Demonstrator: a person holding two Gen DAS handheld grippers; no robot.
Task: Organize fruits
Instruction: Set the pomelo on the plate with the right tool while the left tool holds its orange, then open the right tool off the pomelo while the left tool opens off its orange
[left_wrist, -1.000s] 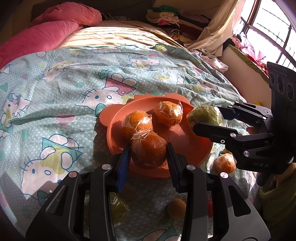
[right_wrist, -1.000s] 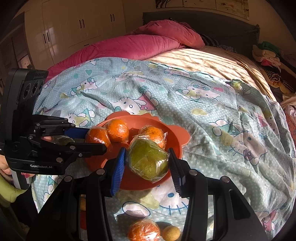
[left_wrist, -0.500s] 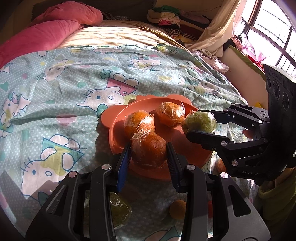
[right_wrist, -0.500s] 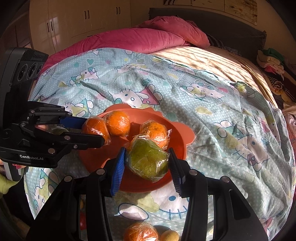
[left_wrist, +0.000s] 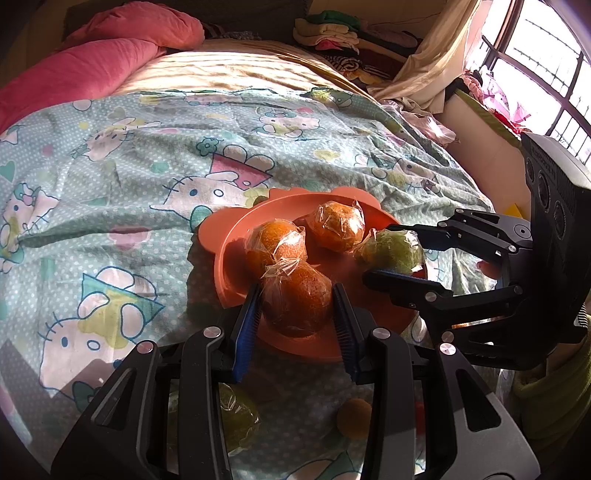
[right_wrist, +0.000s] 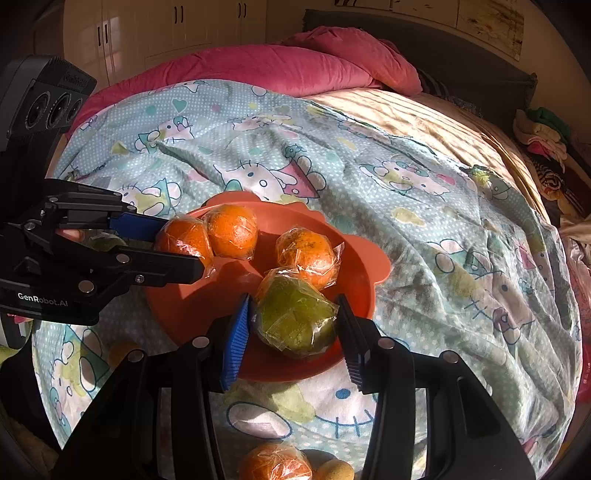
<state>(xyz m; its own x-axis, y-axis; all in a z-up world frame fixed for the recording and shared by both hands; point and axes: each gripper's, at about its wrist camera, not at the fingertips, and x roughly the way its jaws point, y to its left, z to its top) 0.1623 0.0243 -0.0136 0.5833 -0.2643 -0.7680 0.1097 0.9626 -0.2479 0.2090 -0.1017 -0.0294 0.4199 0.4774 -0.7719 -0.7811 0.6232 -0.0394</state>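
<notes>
On the orange plate (right_wrist: 373, 284): four wrapped fruits (right_wrist: 232, 230).

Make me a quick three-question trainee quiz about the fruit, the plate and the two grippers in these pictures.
1. True or false: the left gripper is shut on a wrapped orange.
2. What colour is the wrapped fruit between the right gripper's fingers?
3. How many wrapped oranges, counting the held one, are over the orange plate in the right wrist view? A two, B three, C five.

Key: 1 true. 2 green. 3 B.
</notes>
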